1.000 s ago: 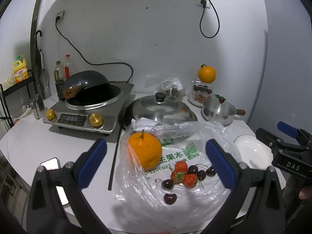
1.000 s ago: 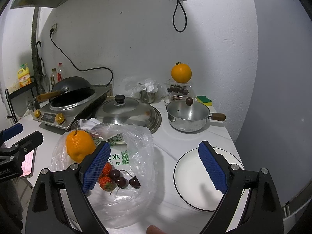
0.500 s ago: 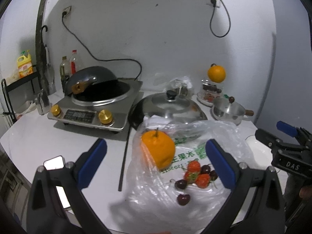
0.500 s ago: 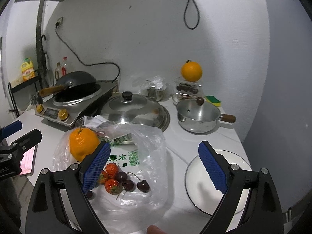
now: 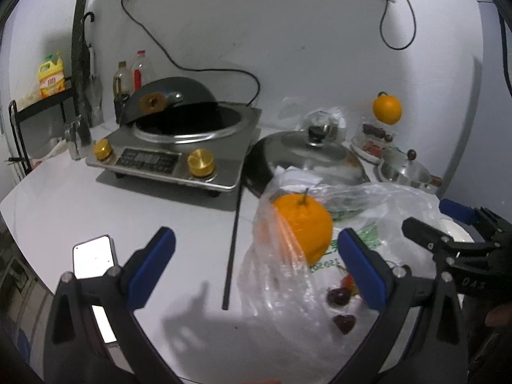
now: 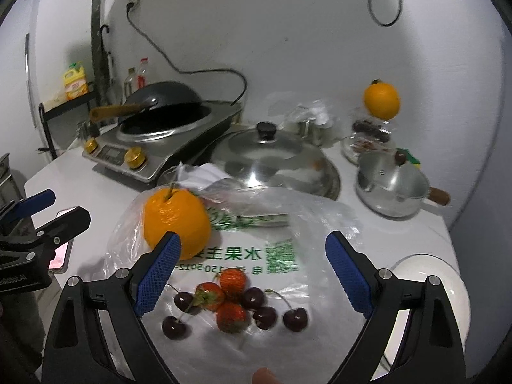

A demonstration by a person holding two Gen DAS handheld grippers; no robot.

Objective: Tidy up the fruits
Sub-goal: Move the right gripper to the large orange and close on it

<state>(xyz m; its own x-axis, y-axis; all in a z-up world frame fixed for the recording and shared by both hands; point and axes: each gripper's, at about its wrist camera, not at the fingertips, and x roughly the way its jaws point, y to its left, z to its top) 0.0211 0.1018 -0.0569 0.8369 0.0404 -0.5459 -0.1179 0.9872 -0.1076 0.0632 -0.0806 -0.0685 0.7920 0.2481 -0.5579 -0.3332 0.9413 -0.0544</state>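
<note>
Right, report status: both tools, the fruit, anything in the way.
Left tool open, empty. Right tool open, empty, above the strawberries and cherries. Orange on the plastic bag. White plate beside it, unobstructed.

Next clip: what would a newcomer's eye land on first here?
Probably the big bright orange in the clear plastic bag mid-counter, with red strawberries and dark cherries just in front of it. Next, a second orange perched on a clear container at the back right.
</note>
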